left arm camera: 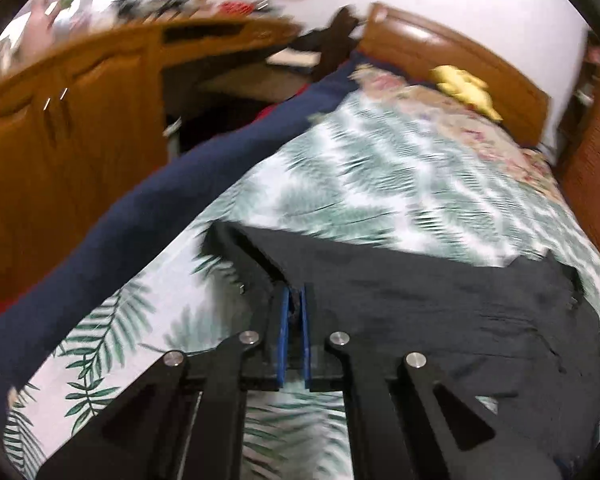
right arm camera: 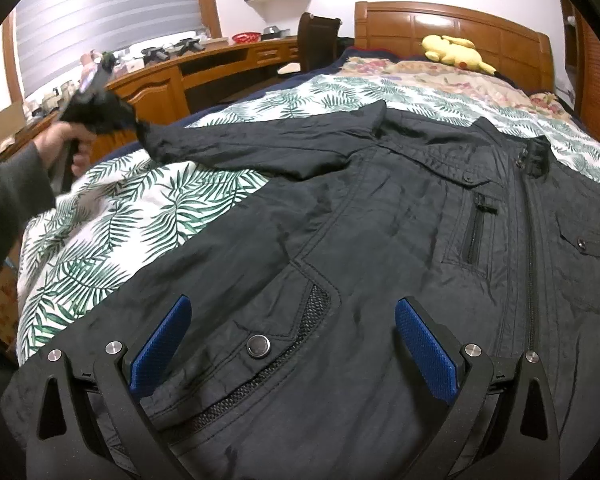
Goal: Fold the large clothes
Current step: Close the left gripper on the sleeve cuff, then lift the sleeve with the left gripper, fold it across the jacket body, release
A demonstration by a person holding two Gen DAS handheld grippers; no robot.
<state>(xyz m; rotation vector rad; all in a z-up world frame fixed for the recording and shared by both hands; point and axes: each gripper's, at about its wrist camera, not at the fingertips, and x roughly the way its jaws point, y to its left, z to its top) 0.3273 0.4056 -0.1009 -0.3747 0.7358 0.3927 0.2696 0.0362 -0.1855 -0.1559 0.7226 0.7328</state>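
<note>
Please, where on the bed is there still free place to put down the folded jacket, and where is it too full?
Bare leaf-print bedspread lies between the jacket sleeve and the bed's desk-side edge. A second strip runs between the collar and the floral quilt. The headboard end is crowded: quilt and yellow plush toy.

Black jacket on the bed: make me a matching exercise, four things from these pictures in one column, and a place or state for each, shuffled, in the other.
Things:
1. black jacket
2. left gripper
3. right gripper
4. yellow plush toy

Place or state:
A. open above the jacket's lower pocket
B. by the wooden headboard
C. spread front up on the leaf-print bedcover
D. shut on the jacket's sleeve end

Pairs: 1-C, 2-D, 3-A, 4-B
</note>
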